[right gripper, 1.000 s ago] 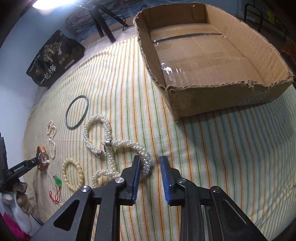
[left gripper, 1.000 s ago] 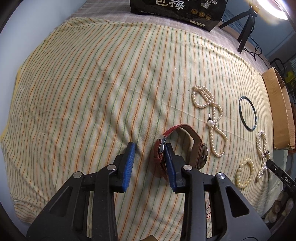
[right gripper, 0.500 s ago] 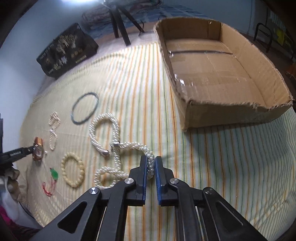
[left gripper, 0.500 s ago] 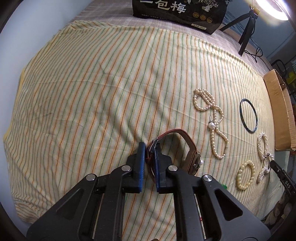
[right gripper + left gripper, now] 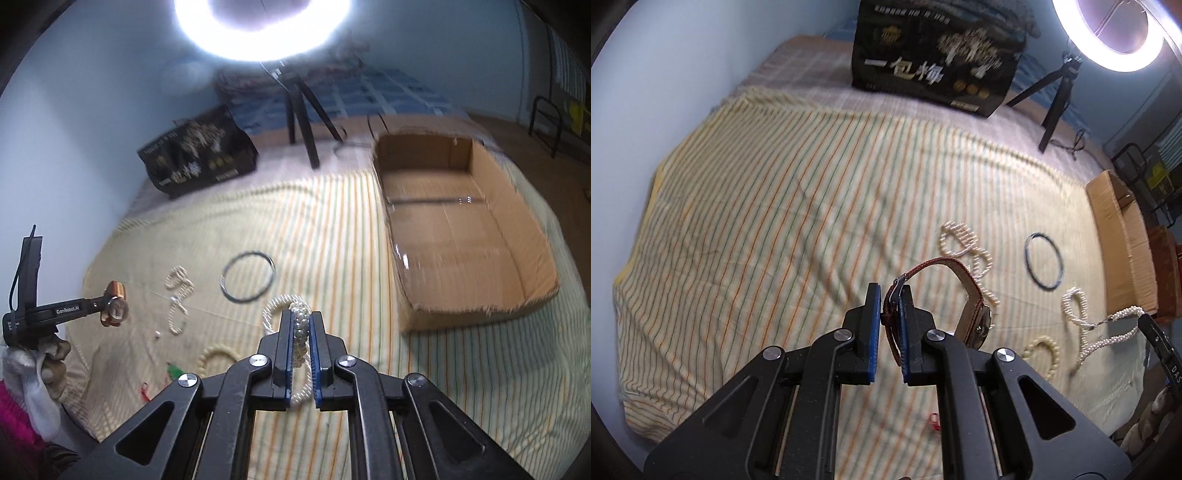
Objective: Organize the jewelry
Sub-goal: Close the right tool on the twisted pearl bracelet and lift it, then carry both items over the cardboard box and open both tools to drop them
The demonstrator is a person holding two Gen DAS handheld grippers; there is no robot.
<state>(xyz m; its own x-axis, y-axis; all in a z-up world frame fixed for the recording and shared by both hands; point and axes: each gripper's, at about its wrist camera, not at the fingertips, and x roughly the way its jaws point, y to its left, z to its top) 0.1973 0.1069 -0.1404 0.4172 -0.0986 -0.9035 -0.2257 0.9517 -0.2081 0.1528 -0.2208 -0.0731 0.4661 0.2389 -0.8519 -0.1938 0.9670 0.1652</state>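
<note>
Left gripper (image 5: 888,325) clamping the red strap of the watch (image 5: 964,295), lifting it clear of the striped cloth (image 5: 775,206), the watch face hanging on the side toward the cardboard box (image 5: 1123,240). Right gripper (image 5: 300,350) pinching the long pearl necklace (image 5: 300,325) between narrowed blue pads, raising it above the cloth just short of the cardboard box's near corner. Lying between the raised watch and the box: a dark bangle (image 5: 1044,262), a smaller pearl strand (image 5: 964,242) partly hidden behind the watch, and a cream bead bracelet (image 5: 1045,352) nearer the camera. Standing beyond the box's far end: a black printed bag (image 5: 199,151) and a tripod (image 5: 303,110) under a glaring ring light (image 5: 258,22).
</note>
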